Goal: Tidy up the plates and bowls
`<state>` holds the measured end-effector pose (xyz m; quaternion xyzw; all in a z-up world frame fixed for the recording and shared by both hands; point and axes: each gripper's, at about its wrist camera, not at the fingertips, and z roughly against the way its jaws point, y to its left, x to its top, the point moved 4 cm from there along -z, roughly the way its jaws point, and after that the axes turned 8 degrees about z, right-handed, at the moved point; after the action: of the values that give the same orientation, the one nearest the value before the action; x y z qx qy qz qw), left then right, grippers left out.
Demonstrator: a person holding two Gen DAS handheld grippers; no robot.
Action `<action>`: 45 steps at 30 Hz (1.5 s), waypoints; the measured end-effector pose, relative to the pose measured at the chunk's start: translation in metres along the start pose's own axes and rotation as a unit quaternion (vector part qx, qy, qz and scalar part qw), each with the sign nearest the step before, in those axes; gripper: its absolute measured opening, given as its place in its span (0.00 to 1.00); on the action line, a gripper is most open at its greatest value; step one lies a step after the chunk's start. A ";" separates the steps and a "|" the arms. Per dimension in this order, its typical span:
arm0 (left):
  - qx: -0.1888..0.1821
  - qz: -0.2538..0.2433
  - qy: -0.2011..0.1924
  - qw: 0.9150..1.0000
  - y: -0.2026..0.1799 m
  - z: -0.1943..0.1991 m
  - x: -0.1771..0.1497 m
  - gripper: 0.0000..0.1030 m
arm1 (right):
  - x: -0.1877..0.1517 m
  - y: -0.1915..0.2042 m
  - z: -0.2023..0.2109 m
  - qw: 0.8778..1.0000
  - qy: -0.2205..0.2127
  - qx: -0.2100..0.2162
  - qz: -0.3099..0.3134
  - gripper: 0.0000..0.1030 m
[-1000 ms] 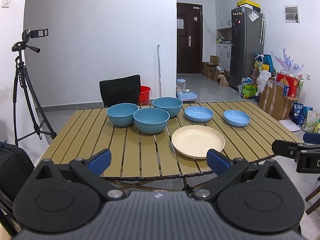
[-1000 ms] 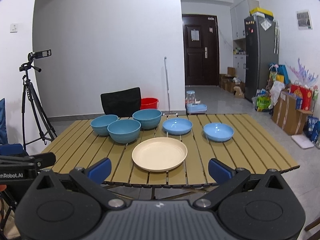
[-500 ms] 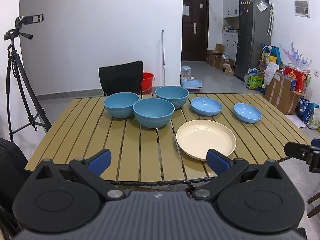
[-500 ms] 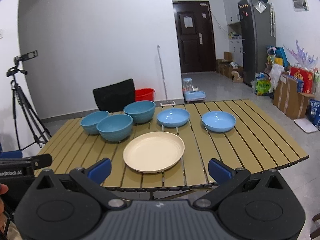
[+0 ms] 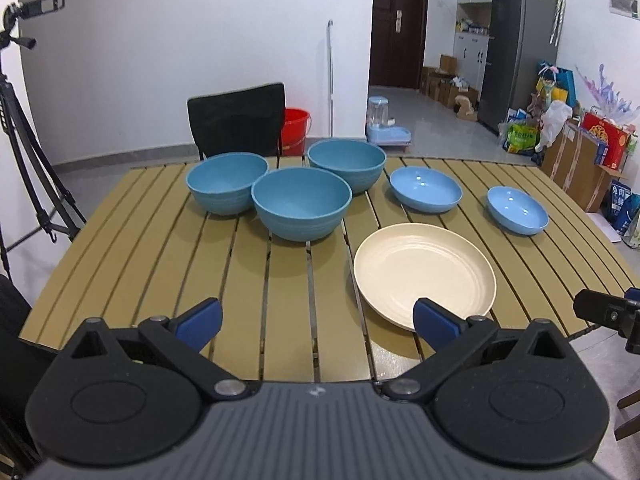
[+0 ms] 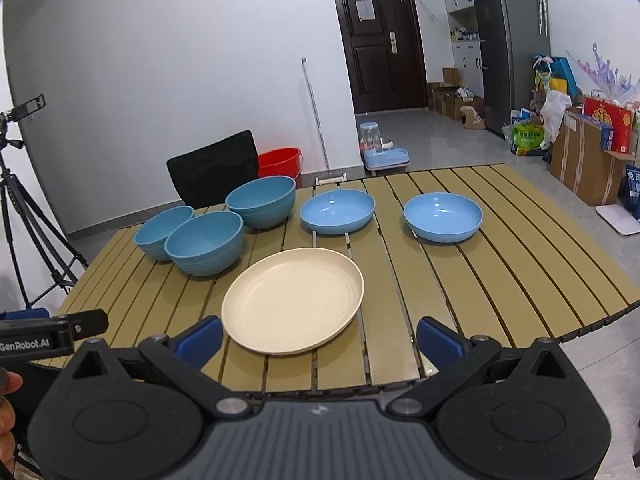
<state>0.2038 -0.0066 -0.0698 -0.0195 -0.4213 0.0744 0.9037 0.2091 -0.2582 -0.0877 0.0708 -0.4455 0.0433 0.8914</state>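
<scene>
On a slatted wooden table stand three deep blue bowls: one at far left, one in front, one behind. Two shallow blue dishes sit to the right. A cream plate lies at the near right. My left gripper is open and empty above the near edge. In the right wrist view my right gripper is open and empty just before the cream plate, with the bowls at left and the dishes beyond.
A black chair and a red bucket stand behind the table. A camera tripod is at the left. A fridge, boxes and bags line the right wall.
Both grippers have moved forward and closer to the table, so the bowls and plate look larger. The dishes have not moved. Both grippers stay open.
</scene>
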 end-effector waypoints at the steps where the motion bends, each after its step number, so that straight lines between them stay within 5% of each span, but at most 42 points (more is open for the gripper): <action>1: 0.001 0.000 0.006 1.000 -0.001 -0.007 0.002 1.00 | 0.002 -0.002 -0.006 1.000 0.004 0.001 -0.002 1.00; 14: 0.011 0.012 0.085 0.996 -0.014 -0.104 0.034 1.00 | 0.025 -0.037 -0.101 0.997 0.067 -0.008 -0.024 0.95; 22: 0.014 0.031 0.158 0.987 -0.019 -0.178 0.038 0.99 | 0.027 -0.057 -0.162 0.993 0.113 -0.009 -0.035 0.85; 24: 0.017 0.037 0.173 0.984 -0.020 -0.195 0.037 0.94 | 0.026 -0.061 -0.177 0.991 0.128 -0.007 -0.039 0.82; 28: 0.014 0.051 0.208 0.977 -0.021 -0.223 0.035 0.65 | 0.024 -0.067 -0.200 0.988 0.147 -0.001 -0.047 0.75; 39: -0.012 0.074 0.243 0.967 -0.024 -0.249 0.028 0.33 | 0.021 -0.068 -0.239 0.982 0.176 0.028 -0.063 0.49; 43: -0.033 0.073 0.243 0.967 -0.029 -0.248 0.030 0.12 | 0.017 -0.070 -0.243 0.980 0.182 0.043 -0.076 0.29; 45: -0.033 0.067 0.241 0.968 -0.031 -0.247 0.030 0.11 | 0.016 -0.069 -0.242 0.978 0.179 0.061 -0.088 0.14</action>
<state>0.4149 -0.0257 -0.2031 -0.0943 -0.1907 0.1137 0.9705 0.4193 -0.2863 -0.2247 0.1552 -0.2669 0.0036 0.9511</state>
